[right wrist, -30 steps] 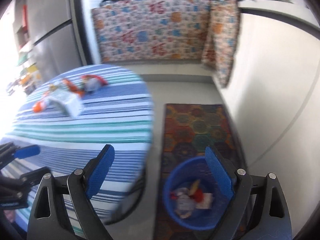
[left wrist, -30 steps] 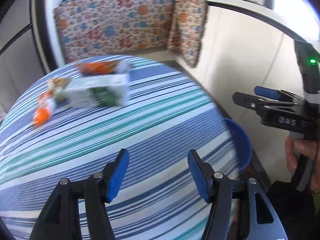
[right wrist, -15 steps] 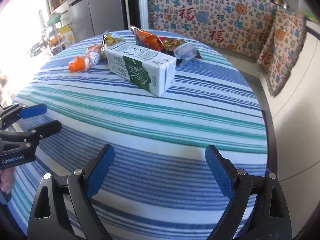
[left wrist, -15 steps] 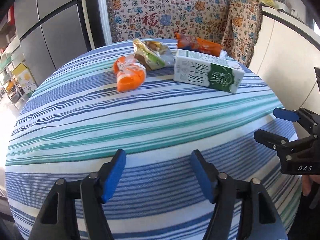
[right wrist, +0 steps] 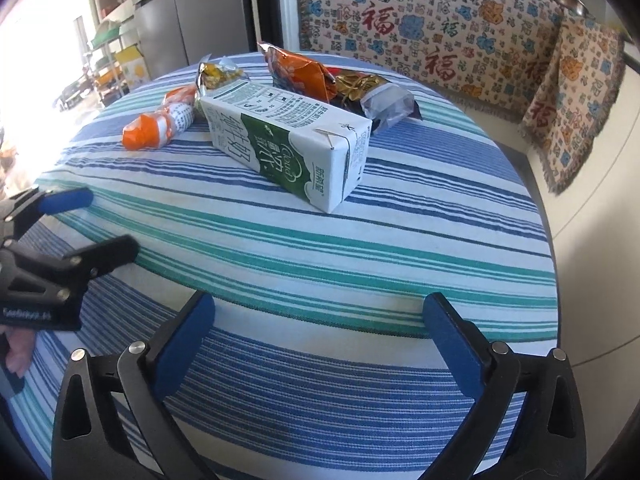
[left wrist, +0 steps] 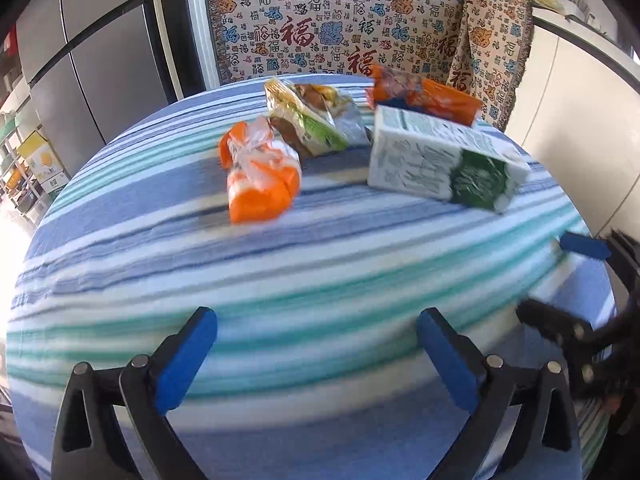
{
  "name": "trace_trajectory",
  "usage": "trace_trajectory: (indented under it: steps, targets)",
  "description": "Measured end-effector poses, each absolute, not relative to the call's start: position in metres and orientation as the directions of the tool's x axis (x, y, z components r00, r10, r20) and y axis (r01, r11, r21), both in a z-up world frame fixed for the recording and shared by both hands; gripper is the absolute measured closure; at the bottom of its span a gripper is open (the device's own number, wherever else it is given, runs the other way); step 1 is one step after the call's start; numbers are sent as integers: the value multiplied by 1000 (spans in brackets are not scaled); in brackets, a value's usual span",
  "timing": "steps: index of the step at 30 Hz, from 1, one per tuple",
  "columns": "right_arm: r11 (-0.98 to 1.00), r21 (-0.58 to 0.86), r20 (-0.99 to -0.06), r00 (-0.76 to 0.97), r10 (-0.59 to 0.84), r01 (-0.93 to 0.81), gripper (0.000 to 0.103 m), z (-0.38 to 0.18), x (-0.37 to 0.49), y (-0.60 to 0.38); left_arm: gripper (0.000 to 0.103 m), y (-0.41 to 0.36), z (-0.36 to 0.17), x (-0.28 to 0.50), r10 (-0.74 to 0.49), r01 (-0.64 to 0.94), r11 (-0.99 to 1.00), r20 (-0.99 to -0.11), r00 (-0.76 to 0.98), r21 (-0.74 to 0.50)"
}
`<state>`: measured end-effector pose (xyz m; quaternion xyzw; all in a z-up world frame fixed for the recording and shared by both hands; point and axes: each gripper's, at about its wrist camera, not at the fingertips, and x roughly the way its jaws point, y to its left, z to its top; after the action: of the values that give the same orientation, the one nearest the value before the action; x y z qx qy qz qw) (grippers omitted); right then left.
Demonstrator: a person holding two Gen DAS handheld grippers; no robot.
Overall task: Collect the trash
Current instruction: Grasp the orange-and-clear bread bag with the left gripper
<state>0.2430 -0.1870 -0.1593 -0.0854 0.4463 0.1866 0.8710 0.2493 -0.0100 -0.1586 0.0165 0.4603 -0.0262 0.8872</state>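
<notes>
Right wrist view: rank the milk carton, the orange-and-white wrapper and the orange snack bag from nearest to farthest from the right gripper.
1. Milk carton, lying on its side mid-table, straight ahead of the right gripper.
2. Orange-and-white wrapper, farther back on the left.
3. Orange snack bag, behind the carton, near the table's far edge.

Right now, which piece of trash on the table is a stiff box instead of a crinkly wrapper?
The white and green milk carton, lying on its side on the striped tablecloth. The orange wrapper and the snack bags behind it are soft, crumpled packets.
</notes>
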Motion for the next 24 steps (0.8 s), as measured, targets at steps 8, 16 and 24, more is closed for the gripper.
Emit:
trace_trajectory:
  steps: [8, 16, 24]
  targets:
    - [915, 20, -809, 532, 251, -402, 0, -158, 241, -186, 5, 25, -160, 320, 2, -2, 1000, -814, 581, 1]
    - [914, 21, -809, 531, 253, -405, 0, -158, 242, -187, 58, 25, -152, 303, -55, 90, 996, -790, 610, 0]
    - [914, 20, -808, 531, 253, -405, 0, -158, 242, -187, 56, 30, -145, 215, -88, 108, 994, -797, 598, -30]
